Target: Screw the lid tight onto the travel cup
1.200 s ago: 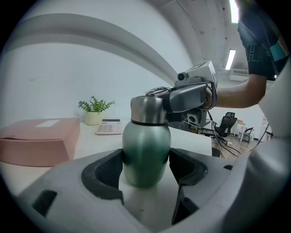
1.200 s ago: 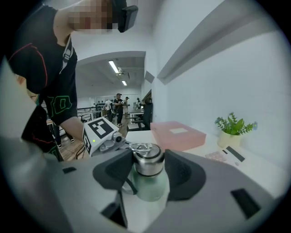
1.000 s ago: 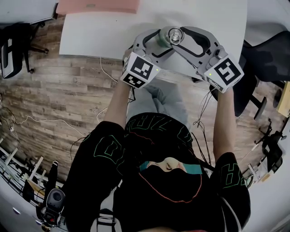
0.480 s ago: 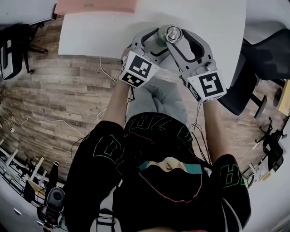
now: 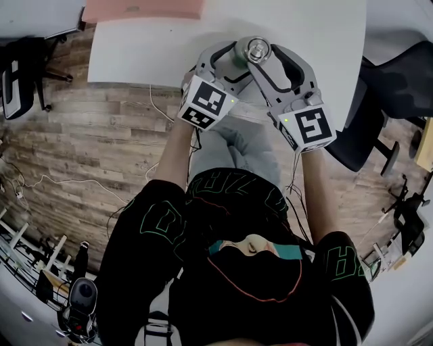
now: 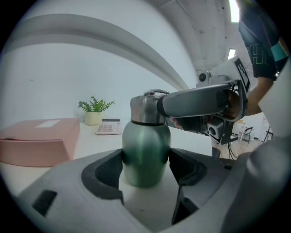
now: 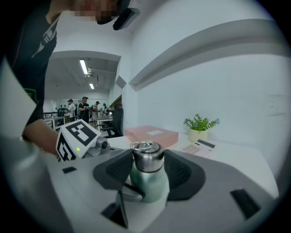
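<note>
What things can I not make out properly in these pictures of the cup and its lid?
- Thread under the lid: hidden by the lid itself in all views, so tightness cannot be judged.
- Body of the travel cup, head view: mostly covered by the lid and the jaws around it.
- Keys of the calculator, left gripper view: too small.
- The pink box, head view: cut off by the top edge.

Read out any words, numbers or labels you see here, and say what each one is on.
Nothing reads clearly.
Green letters on the black shirt: too warped to read.
Keys on the calculator: too small.
Pale label on the pink box: blurred.
The marker cubes: square patterns only.
The travel cup: no print seen.
</note>
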Demonstrator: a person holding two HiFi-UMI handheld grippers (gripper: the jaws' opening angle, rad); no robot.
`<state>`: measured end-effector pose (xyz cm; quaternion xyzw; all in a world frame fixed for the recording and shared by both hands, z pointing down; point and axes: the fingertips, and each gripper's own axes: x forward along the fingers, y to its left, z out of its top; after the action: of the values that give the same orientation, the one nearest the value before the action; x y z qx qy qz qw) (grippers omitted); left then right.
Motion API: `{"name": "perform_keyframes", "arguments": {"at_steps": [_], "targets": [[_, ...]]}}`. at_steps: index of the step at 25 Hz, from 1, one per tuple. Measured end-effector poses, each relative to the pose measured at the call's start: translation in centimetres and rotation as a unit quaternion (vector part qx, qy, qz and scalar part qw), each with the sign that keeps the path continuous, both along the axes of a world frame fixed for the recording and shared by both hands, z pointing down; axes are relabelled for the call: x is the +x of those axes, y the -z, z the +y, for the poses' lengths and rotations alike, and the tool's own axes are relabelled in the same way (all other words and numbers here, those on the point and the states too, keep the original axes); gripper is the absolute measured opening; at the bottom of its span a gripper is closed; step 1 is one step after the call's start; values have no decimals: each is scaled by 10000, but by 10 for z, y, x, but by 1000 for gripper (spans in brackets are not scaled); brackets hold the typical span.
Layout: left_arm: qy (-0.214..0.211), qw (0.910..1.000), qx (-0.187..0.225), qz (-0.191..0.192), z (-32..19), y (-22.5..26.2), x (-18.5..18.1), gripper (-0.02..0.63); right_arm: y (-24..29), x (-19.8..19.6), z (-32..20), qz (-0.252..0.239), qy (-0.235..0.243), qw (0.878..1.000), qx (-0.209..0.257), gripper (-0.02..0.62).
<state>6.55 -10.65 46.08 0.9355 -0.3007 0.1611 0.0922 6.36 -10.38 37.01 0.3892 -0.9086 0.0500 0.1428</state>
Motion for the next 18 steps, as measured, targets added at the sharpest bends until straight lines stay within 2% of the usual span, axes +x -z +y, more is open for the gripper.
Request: {"name": "perform_keyframes", "arguments": {"at_steps": [7, 13, 14, 17, 18], "targets": [[12, 10000, 28, -5, 1, 1, 1, 331, -1, 1, 11, 197, 366, 9990, -181, 227], [50, 10000, -7, -52, 0, 0, 1, 337, 11, 10, 9, -479, 381, 9970, -464, 208], [33, 9999, -33, -91, 0, 0, 1, 337, 15, 12, 8, -581, 380, 9964, -483, 196], [-41, 9993, -79, -372, 2, -1, 2, 337, 30, 21, 4, -1028, 295, 9930, -495, 57], [-79, 9986, -89, -508, 3, -1, 2, 337, 35, 24, 2, -1114, 250, 9923, -486, 40]]}}
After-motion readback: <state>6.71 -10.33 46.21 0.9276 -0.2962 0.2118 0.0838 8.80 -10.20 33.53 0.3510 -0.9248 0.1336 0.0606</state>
